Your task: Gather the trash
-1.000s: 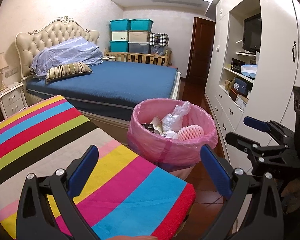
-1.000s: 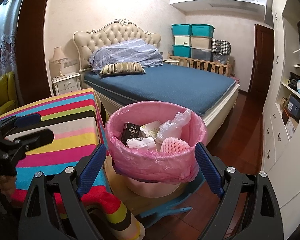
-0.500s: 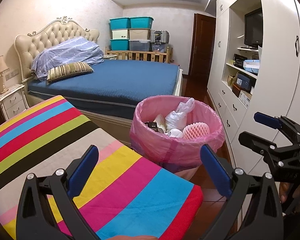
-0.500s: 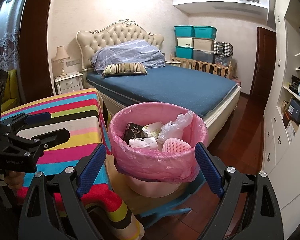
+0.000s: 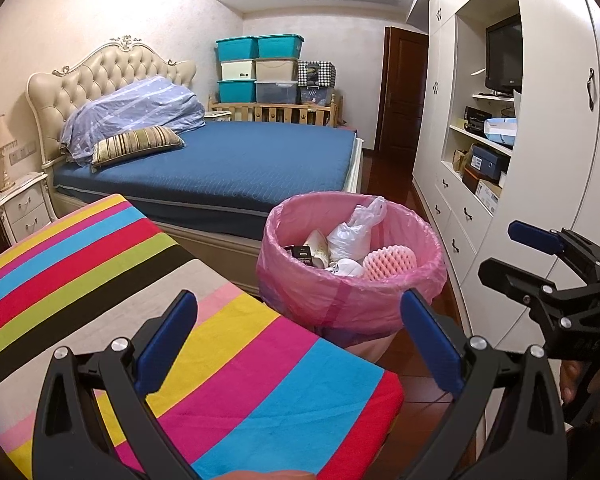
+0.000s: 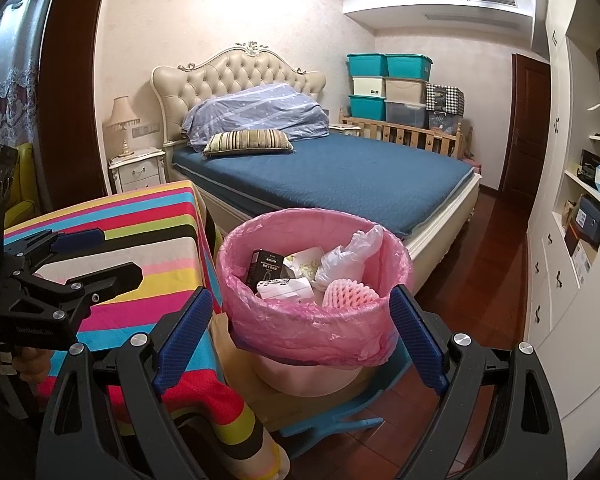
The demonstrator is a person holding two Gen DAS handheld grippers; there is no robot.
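A bedroom was shown from two wrist cameras. A bin (image 5: 350,308) lined with a pink bag (image 6: 312,320) stood on the wooden floor (image 6: 500,264), just beside a worktop (image 5: 100,264) draped in a striped cloth and near the foot of a bed (image 5: 228,168) with a blue cover. Inside the bin were seen a white plastic bag (image 6: 342,258), a pink foam net (image 6: 348,292), a small black box (image 6: 265,268) with white print too small to read, and crumpled paper (image 6: 286,289).

The left gripper (image 5: 300,344) was held over the worktop's corner, its blue-padded fingers (image 5: 166,344) spread wide with nothing between them. The right gripper (image 6: 300,340) was held in front of the bin, its fingers (image 6: 414,336) likewise wide apart and empty; in its view the bin was framed between them without being touched. Each gripper was seen at the edge of the other's view.

A blue plastic piece (image 6: 340,420) lay on the floor under the bin. Behind the bed, teal and beige storage boxes (image 5: 258,68) were stacked above a wooden crib rail (image 5: 276,110). A white wardrobe (image 5: 548,128) with open shelves lined the right wall and held a television (image 5: 504,58) and boxes. A lamp (image 6: 122,124) stood on a nightstand (image 6: 138,170) by the headboard. Faint lettering on the left gripper's body could not be read with certainty.
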